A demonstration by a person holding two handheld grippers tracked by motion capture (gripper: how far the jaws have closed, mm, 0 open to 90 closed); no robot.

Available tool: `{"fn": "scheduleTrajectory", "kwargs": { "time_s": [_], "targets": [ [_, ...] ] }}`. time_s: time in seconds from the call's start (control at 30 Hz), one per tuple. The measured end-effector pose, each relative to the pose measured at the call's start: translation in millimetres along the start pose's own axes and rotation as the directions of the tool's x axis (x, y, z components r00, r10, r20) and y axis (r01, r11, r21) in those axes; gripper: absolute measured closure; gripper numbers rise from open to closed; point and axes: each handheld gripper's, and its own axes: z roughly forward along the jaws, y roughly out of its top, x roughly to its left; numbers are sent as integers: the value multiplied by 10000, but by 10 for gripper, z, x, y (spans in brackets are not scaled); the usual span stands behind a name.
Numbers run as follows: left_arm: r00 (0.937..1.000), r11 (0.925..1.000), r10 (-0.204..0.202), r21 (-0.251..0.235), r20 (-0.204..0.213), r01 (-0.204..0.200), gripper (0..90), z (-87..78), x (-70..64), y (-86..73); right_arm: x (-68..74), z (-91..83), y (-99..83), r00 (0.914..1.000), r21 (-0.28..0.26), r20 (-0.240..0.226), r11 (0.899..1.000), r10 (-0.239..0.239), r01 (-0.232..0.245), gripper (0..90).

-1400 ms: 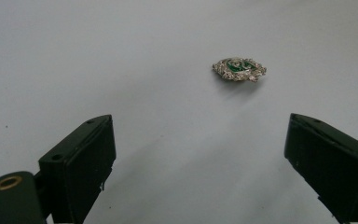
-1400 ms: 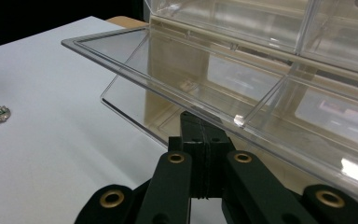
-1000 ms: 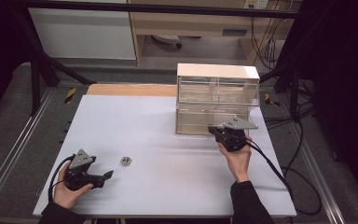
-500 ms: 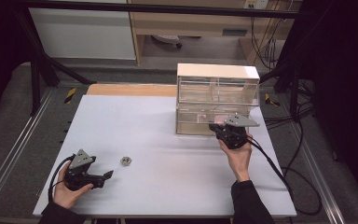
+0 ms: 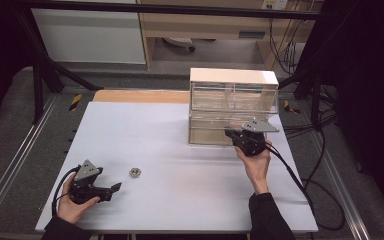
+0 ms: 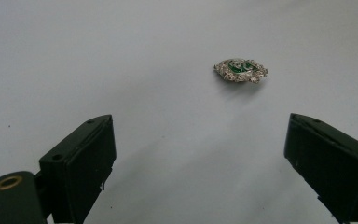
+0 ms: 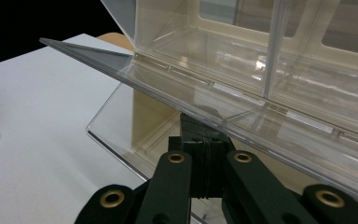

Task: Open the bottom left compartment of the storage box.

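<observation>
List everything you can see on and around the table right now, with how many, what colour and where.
Small silvery ornament with green centre: one, silver and green, on the table ahead of the left gripper's jaws.
Clear plastic drawer cabinet with cream frame: one, transparent and cream, far right of the table; a lower drawer is pulled partly out.
White rectangular table: one, white, centre.
Tan wooden board: one, at the table's far edge.
Left gripper: one, black, near left, jaws apart.
Right gripper: one, black, at the cabinet's lower drawer, jaws together on its front.
Hands: two, bottom edge.
</observation>
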Motion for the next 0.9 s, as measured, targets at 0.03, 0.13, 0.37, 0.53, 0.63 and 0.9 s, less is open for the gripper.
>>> {"fn": "scheduleTrajectory", "kwargs": {
  "time_s": [0.03, 0.13, 0.37, 0.53, 0.63, 0.9],
  "targets": [
    [10000, 10000, 3, 2, -2, -3, 85, 1, 0, 0, 0, 0, 0, 10000, 0, 0, 10000, 0, 0, 900],
    [10000, 10000, 15, 19, -15, -15, 86, 6, -1, 0, -5, 2, 13, 10000, -20, 27, 10000, -23, 23, 900],
    [10000, 10000, 15, 45, -33, -15, 88, 9, -2, -1, -25, 9, 33, 10000, -99, 30, 9999, 78, -78, 900],
    [10000, 10000, 6, 50, -49, -5, 88, 9, -4, 0, -30, 23, 45, 10000, -135, 23, 9999, 48, -48, 900],
    [10000, 10000, -9, 61, -39, 9, 89, 14, -6, 4, -32, 27, 49, 10000, -151, 11, 9999, 67, -67, 900],
    [10000, 10000, -7, 83, -59, 8, 90, 23, -24, 18, -37, 28, 51, 10000, -133, 17, 9999, 82, -81, 900]
  ]
}}
